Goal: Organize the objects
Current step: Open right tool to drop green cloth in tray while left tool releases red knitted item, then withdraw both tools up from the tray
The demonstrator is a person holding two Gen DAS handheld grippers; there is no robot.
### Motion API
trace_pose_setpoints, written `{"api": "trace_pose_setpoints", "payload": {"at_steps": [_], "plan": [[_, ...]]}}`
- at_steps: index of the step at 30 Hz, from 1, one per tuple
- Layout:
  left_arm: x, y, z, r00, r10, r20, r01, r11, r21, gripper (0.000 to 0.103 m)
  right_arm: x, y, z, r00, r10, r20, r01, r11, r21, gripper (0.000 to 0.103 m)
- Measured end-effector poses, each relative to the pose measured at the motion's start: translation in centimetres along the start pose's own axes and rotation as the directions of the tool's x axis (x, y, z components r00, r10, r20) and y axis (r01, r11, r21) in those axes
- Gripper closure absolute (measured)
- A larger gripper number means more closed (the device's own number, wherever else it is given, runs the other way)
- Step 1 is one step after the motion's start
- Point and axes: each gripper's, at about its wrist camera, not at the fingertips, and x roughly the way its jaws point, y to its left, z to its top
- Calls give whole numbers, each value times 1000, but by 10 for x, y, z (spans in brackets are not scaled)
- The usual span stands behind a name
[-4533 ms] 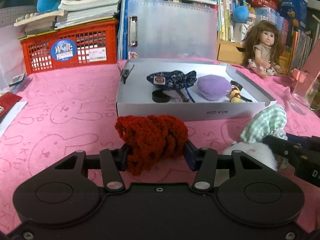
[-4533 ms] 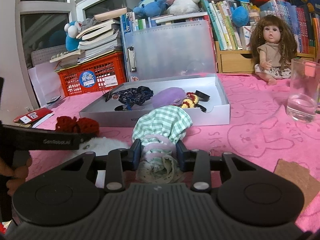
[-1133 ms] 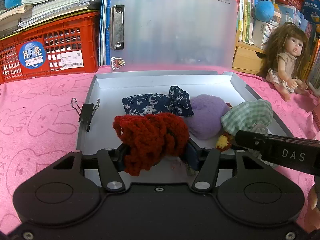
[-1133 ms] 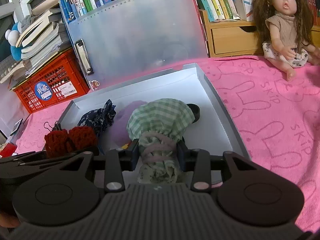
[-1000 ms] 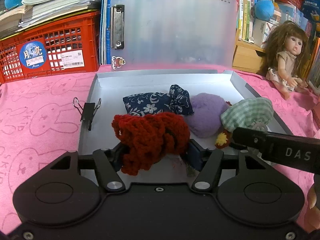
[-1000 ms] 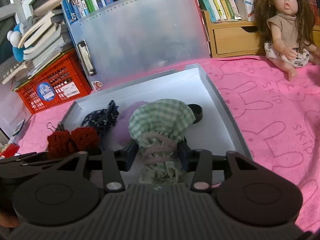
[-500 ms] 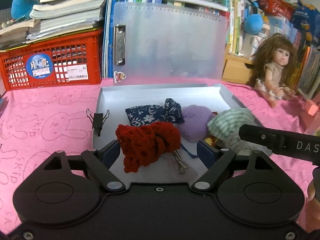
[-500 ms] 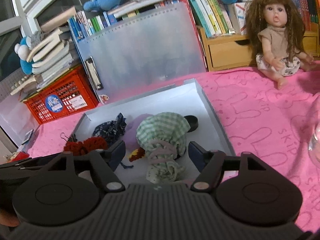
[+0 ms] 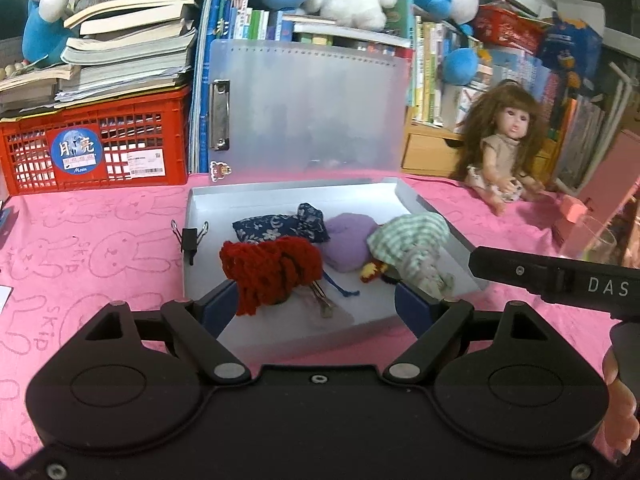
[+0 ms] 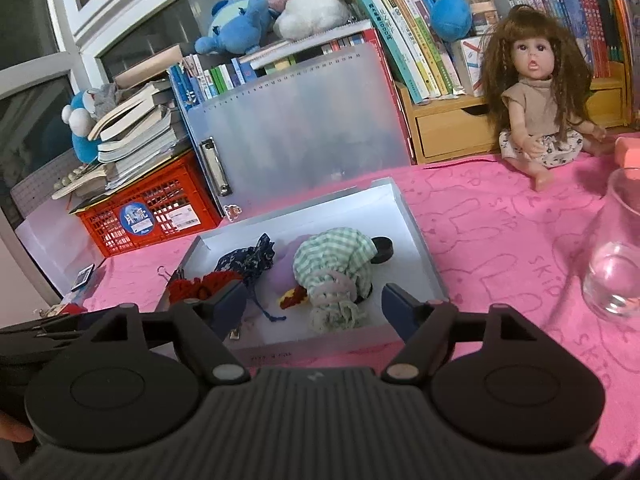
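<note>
A pink cloth printed with rabbit outlines (image 9: pixel 100 240) covers the counter. At its far left stands a red plastic crate (image 9: pixel 96 142) with a round blue sticker, and a stack of books (image 9: pixel 120 56) is piled on top of it. Beside the crate a translucent clipboard (image 9: pixel 308 108) stands upright against a row of books (image 10: pixel 416 52). Plush toys sit on top of those books: a blue one (image 10: pixel 236 26) and a white one (image 10: pixel 312 10). A doll with long brown hair (image 10: pixel 540 108) sits on the cloth in front of a small wooden drawer unit (image 10: pixel 452 128). A clear glass (image 10: pixel 616 248) stands at the right.
</note>
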Motion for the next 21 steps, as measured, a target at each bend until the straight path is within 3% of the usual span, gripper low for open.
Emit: {"api": "trace_pose_setpoints", "payload": {"at_steps": [21], "plan": [[-42, 2, -51, 999, -50, 15, 49, 997, 61, 14, -41, 22, -44, 1000, -14, 27, 19, 983, -183, 0]]}}
